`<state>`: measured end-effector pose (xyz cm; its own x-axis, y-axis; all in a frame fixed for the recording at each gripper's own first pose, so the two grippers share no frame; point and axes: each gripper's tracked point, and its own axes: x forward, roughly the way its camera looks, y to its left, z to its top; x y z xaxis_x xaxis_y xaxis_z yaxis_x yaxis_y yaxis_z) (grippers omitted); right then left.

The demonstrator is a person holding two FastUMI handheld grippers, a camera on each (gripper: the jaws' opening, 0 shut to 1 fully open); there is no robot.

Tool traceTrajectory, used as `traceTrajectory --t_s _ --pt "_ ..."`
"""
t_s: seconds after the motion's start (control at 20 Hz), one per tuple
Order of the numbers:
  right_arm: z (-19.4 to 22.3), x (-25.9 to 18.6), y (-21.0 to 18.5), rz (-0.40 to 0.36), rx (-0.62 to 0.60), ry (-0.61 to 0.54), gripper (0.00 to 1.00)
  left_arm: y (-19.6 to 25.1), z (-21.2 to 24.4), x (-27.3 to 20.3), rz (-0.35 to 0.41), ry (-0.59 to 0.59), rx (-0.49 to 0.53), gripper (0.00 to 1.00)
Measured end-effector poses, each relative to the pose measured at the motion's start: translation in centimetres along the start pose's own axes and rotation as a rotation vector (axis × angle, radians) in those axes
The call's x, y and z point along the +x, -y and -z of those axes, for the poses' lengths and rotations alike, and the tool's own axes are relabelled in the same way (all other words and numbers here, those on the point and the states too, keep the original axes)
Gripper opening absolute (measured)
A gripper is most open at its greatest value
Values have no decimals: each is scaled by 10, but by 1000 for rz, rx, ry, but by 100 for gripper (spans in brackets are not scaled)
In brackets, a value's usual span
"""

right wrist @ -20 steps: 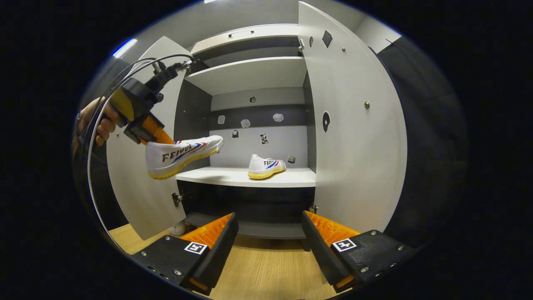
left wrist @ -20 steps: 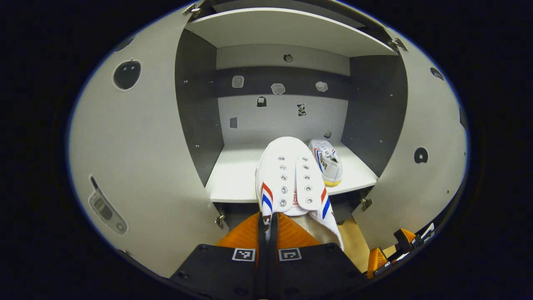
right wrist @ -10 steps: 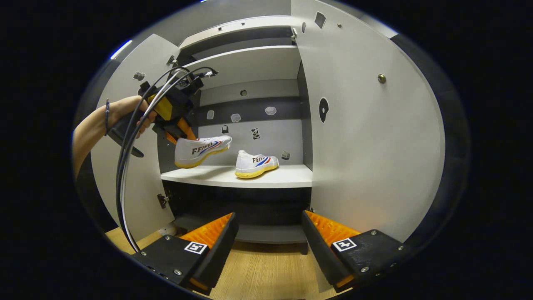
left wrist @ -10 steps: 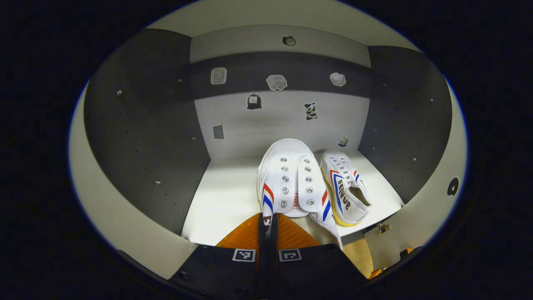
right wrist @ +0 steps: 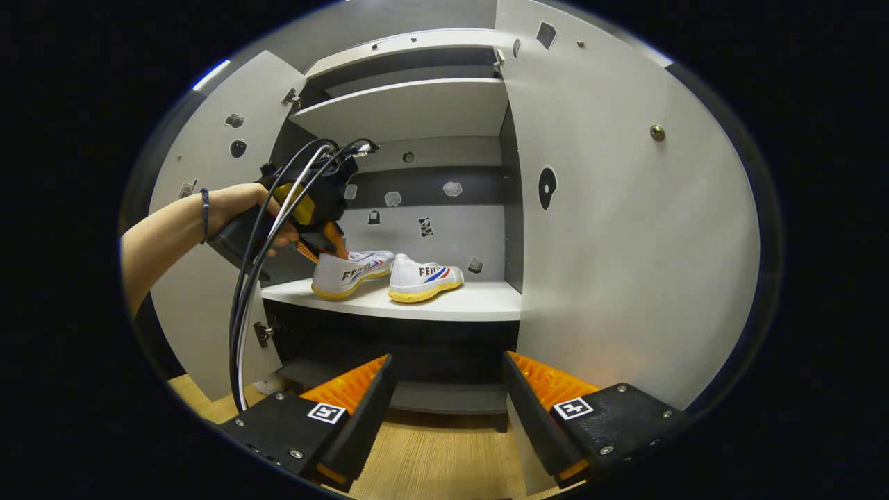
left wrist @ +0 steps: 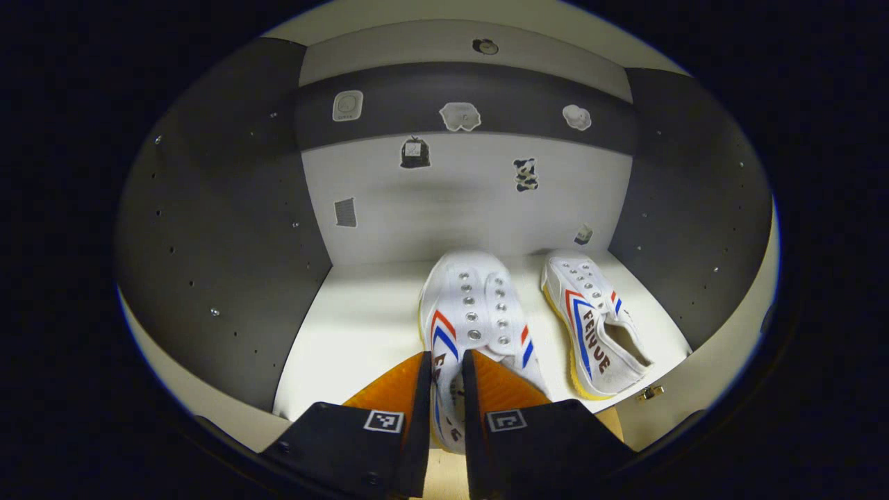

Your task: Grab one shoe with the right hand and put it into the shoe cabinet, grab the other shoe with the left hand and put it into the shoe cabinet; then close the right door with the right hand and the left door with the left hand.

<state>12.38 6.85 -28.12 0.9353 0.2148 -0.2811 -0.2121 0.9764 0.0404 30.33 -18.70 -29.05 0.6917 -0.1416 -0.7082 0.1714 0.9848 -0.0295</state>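
Left gripper view: left gripper (left wrist: 444,389), fingers grasping the heel of the near shoe (left wrist: 472,316), its sole resting on the cabinet shelf (left wrist: 347,333). Second shoe (left wrist: 594,326) lay just right of the fingers' shoe, apart from it. Right gripper view: right gripper (right wrist: 448,389), fingers released and spread, nothing between them, well short of the shelf; right door (right wrist: 625,243) and left door (right wrist: 201,298) stood open.
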Motion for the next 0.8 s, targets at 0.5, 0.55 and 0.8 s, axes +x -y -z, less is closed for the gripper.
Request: traceTrajectory --t_s 0.5,0.55,0.8 --pt "-23 -47 -25 -28 -10 51 93 -9 -14 -139 -65 335 35 96" --pt "-28 -57 -29 -33 -13 60 93 -6 -9 -156 -60 363 38 96" --pt "-54 -103 -39 -35 -34 102 93 -8 17 -248 -59 484 32 96"
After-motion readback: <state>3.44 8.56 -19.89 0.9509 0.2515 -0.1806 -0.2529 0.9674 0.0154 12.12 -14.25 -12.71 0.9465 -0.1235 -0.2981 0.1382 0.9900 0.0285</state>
